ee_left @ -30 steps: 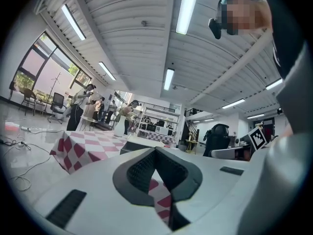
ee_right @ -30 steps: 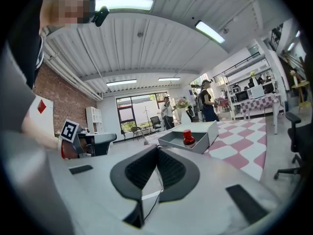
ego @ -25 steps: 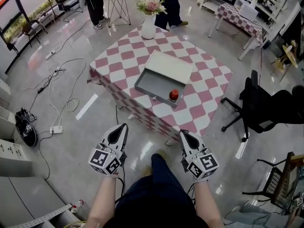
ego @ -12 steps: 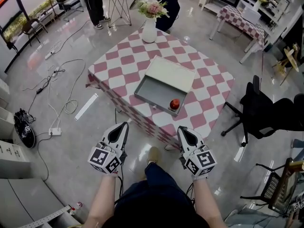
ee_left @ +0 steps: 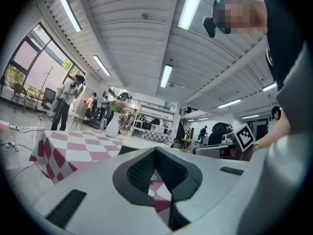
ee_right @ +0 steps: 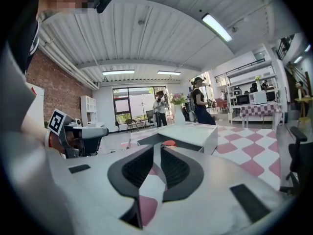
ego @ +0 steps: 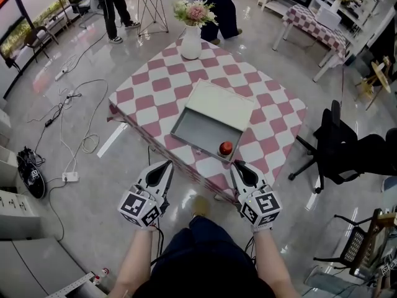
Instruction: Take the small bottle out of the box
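A small red bottle (ego: 225,148) stands in the near right corner of an open grey box (ego: 188,133) on the pink-checked table (ego: 149,98). The right gripper view shows its red top (ee_right: 168,143) above the box wall (ee_right: 188,134). Both grippers hover over the floor just short of the table's near edge. My left gripper (ego: 165,169) is shut and empty, its tips meeting (ee_left: 156,150). My right gripper (ego: 239,168) points at the box. Its jaws have just been opening and now stand a narrow slit apart (ee_right: 157,149) with nothing between them.
A white vase of flowers (ego: 191,37) stands at the table's far corner. A black office chair (ego: 338,146) is to the right. Cables and a power strip (ego: 70,176) lie on the floor at left. People stand beyond the table.
The table and box have come nearer as I stepped forward. Both grippers are now close to the table's near edge.
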A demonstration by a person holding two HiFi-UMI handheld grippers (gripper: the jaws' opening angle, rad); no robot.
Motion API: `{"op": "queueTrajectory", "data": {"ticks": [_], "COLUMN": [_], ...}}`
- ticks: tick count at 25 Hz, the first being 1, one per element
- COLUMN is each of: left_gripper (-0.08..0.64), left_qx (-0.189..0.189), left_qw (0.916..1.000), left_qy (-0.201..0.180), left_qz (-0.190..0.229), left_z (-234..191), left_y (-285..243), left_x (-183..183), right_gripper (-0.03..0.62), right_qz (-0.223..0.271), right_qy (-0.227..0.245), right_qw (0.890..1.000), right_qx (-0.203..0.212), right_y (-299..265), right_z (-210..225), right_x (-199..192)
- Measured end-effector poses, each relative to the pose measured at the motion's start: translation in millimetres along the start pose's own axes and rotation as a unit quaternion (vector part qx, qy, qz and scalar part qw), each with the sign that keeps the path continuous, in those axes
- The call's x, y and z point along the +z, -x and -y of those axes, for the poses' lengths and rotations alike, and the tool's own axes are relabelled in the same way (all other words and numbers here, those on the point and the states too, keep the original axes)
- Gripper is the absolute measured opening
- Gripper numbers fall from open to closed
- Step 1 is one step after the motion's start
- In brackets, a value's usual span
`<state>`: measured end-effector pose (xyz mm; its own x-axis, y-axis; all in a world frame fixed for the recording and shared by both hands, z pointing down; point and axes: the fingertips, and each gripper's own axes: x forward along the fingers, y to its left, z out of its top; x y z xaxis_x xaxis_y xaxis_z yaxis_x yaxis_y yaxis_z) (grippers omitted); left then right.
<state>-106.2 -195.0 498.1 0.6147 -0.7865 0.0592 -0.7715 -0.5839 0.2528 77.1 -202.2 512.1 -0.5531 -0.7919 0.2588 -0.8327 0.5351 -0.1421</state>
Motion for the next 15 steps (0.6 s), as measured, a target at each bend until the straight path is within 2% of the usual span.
{"op": "queueTrajectory", "data": {"ticks": [3,7,9,15], "left_gripper": [0.003,0.003,0.003,0.003], "left_qx": [-0.011,-0.013,-0.016,-0.019], "left_qw": [0.9999,0.9998,0.9997,0.9995], "left_qy": [-0.004,0.0,0.003,0.009], "left_qz": [-0.006,-0.014,-0.017,-0.024], "left_z": [1,-4,-6,-14], "left_y": [-13,-30,-38,-60], "left_x": [-1,-6,-8,-15], "right_gripper": [0.086,0.088,0.127,0.142], "right_qz": [-0.005,-0.012,-0.018,-0.037], "right_qy": [0.001,0.007,0.012,0.034], "right_qw": [1.0,1.0,1.0,0.999], "right_qx": [0.003,0.002,0.001,0.009], "right_y": [-11,-24,-31,-50], "right_z": [7,16,21,28], "right_x": [1,0,-1,-6]}}
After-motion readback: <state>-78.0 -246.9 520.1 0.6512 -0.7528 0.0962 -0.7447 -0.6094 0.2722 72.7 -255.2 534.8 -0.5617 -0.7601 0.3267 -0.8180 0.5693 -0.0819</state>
